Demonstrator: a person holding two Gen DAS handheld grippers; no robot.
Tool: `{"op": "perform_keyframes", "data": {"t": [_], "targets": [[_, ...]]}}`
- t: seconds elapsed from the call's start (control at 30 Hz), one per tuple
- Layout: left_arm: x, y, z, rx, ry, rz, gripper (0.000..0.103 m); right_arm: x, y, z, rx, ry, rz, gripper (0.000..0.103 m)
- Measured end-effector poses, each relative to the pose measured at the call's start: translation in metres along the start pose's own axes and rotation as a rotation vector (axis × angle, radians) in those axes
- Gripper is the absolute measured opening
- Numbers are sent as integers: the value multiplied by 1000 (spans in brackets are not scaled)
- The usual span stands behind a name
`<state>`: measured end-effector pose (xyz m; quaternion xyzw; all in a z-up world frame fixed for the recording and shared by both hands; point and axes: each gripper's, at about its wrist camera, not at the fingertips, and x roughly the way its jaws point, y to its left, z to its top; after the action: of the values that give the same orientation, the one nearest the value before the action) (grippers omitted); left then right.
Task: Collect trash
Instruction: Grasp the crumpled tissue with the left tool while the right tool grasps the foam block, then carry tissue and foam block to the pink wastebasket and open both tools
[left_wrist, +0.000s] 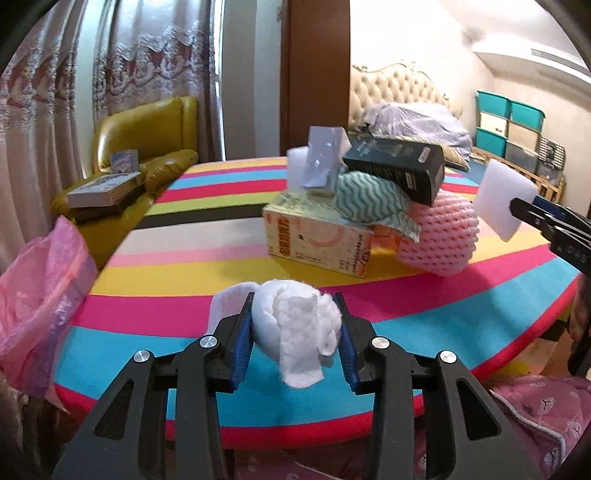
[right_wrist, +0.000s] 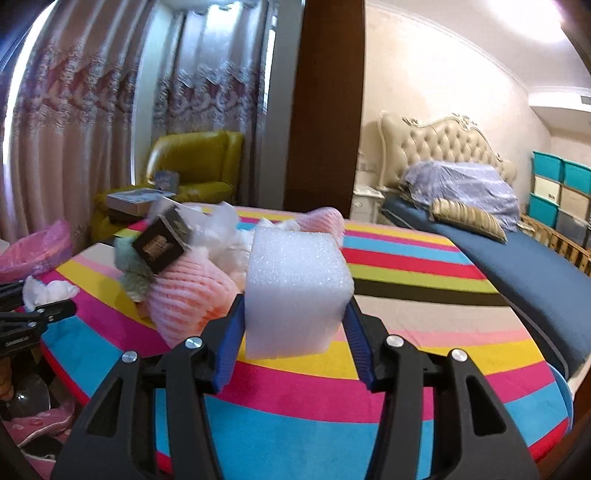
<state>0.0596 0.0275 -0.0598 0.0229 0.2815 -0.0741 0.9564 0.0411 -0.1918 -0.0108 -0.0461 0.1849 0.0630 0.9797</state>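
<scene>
Striped in pink, blue and yellow, the table (left_wrist: 229, 273) fills both views, with a bed and curtains behind. At its near edge the left gripper (left_wrist: 295, 328) is closed on a wad of tissue (left_wrist: 295, 325), one loose flap hanging below the fingers. Farther right, the right gripper (right_wrist: 295, 306) clamps a foam block (right_wrist: 295, 291) held clear of the cloth; the pads bite only its lower sides.

Beyond both tools sits the remaining trash pile: a yellow box (left_wrist: 317, 236) on the table, a green cloth (left_wrist: 369, 199) and a black box (left_wrist: 399, 166) tilted on top, a pink foam net (left_wrist: 439, 236) leaning at the right. A pink bag (left_wrist: 40, 291) hangs open off the table's left edge, likely where things go.

Risks, as I judge them: the tissue is soft and could slip or shed its flap on the way to the bag; the foam may pop out if squeezed unevenly. The right gripper would have to cross past the pile, and a brush could topple the black box.
</scene>
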Motion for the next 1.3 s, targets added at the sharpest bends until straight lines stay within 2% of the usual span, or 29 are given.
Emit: {"op": "perform_keyframes", "data": {"t": [0.33, 0.47, 0.57, 0.77, 0.97, 1.13, 1.23, 1.3], "targets": [[-26, 15, 1, -10, -61, 84, 37, -36, 45, 17, -119, -102, 117, 50], [-37, 28, 1, -27, -90, 111, 37, -41, 60, 22, -156, -110, 173, 50], [-46, 37, 2, -38, -114, 143, 37, -43, 74, 27, -175, -111, 247, 50], [-64, 69, 4, -82, -154, 220, 37, -29, 119, 36, -248, -80, 366, 50], [-83, 132, 5, -173, -177, 328, 37, -3, 175, 52, -270, -22, 525, 50], [-96, 188, 2, -245, -165, 405, 37, 17, 252, 70, -357, -18, 641, 51], [-100, 227, -5, -322, -151, 411, 37, 32, 295, 85, -382, -10, 692, 51], [-98, 247, -8, -370, -138, 390, 37, 45, 324, 96, -386, 6, 720, 51]]}}
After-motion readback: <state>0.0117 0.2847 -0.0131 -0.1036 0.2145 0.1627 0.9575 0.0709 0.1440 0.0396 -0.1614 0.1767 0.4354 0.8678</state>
